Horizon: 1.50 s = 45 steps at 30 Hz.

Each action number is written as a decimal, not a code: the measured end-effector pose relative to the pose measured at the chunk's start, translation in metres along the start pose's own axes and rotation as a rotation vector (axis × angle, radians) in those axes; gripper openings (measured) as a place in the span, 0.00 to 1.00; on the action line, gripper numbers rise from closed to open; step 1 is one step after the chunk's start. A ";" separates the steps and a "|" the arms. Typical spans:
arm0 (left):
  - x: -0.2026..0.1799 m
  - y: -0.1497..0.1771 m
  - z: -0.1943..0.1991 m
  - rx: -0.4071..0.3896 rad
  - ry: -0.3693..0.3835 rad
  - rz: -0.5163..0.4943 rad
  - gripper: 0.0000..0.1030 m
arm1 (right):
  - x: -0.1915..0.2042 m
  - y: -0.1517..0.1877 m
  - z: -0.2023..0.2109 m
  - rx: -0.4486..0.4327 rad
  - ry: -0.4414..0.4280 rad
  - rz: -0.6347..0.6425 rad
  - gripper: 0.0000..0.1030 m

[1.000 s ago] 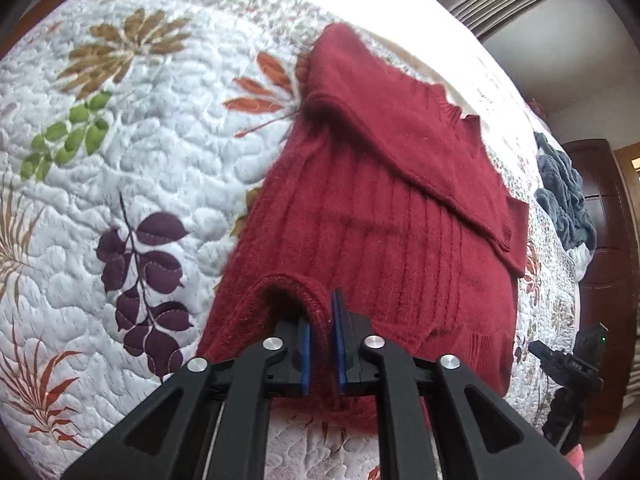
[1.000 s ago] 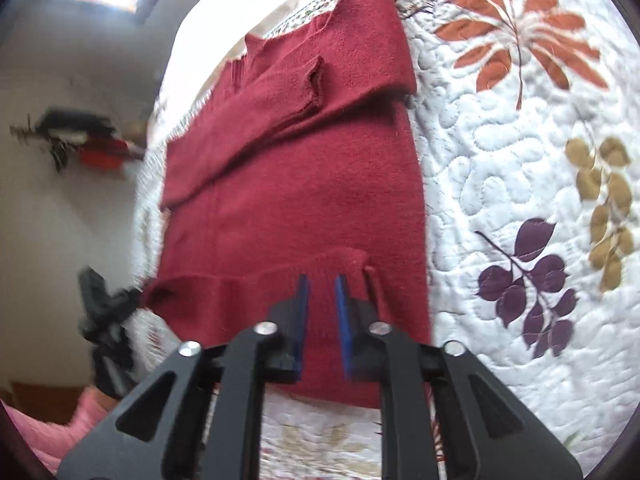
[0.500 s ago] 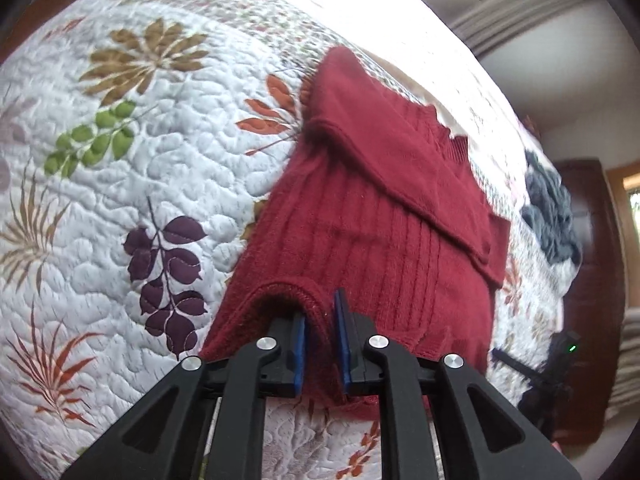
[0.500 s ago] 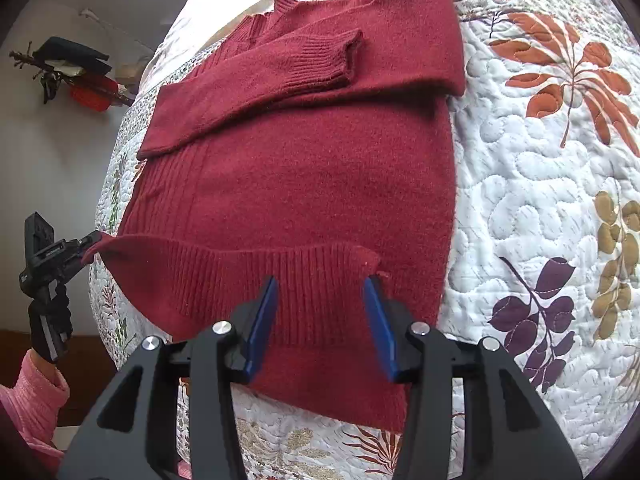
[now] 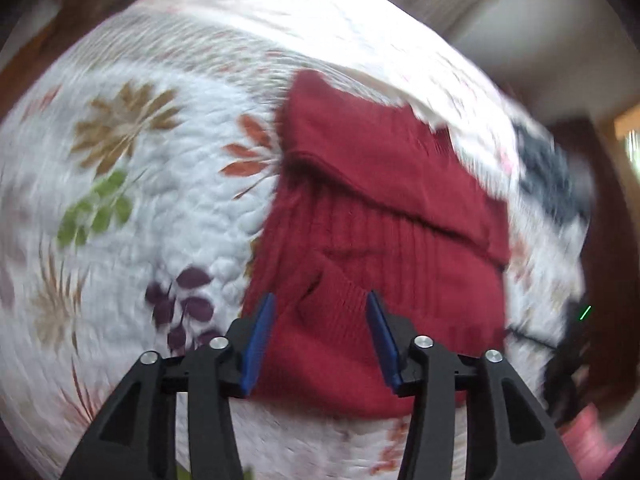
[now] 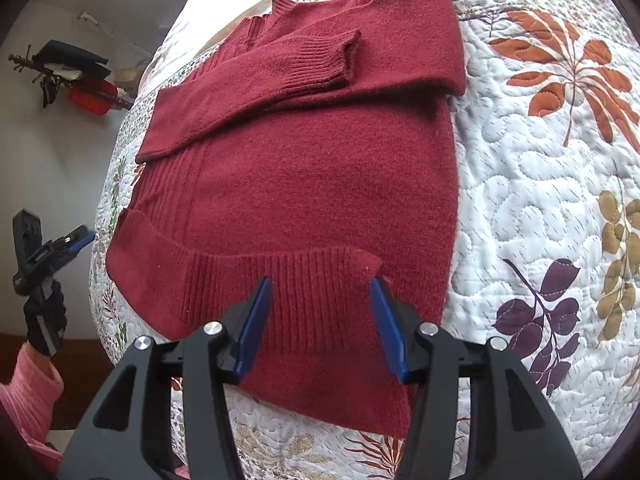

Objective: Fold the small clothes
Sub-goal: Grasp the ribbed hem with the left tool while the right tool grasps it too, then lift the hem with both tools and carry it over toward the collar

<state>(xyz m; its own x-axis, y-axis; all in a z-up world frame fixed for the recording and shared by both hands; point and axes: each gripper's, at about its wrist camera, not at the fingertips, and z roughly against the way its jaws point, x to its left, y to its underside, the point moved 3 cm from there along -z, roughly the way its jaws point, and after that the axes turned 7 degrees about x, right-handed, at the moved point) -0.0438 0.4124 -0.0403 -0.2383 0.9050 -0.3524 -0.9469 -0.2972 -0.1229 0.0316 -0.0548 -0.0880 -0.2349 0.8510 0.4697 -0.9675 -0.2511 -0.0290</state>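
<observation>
Both grippers, left gripper (image 5: pixel 320 308) and right gripper (image 6: pixel 320 294), have fingers spread wide over the red sweater (image 6: pixel 304 184), hem turned up, on the quilt (image 6: pixel 532 208)

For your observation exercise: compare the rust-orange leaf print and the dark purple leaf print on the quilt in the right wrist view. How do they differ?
The rust-orange leaf print lies farther from the camera, beside the sweater's folded sleeves; the dark purple leaf print lies nearer, level with the hem. The orange leaves are long and fanned; the purple ones rounder, along one stem. Both are printed on the white quilt.
</observation>
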 end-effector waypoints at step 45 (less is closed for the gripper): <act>-0.068 0.000 -0.017 -0.093 -0.128 -0.309 0.06 | 0.012 -0.014 0.049 -0.067 0.073 0.128 0.05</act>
<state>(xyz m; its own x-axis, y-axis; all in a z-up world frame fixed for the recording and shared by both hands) -0.0240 0.3455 -0.0320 0.0260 0.9857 -0.1666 -0.9562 -0.0241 -0.2917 0.0467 -0.0637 -0.0385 -0.3606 0.8459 0.3929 -0.9327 -0.3306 -0.1443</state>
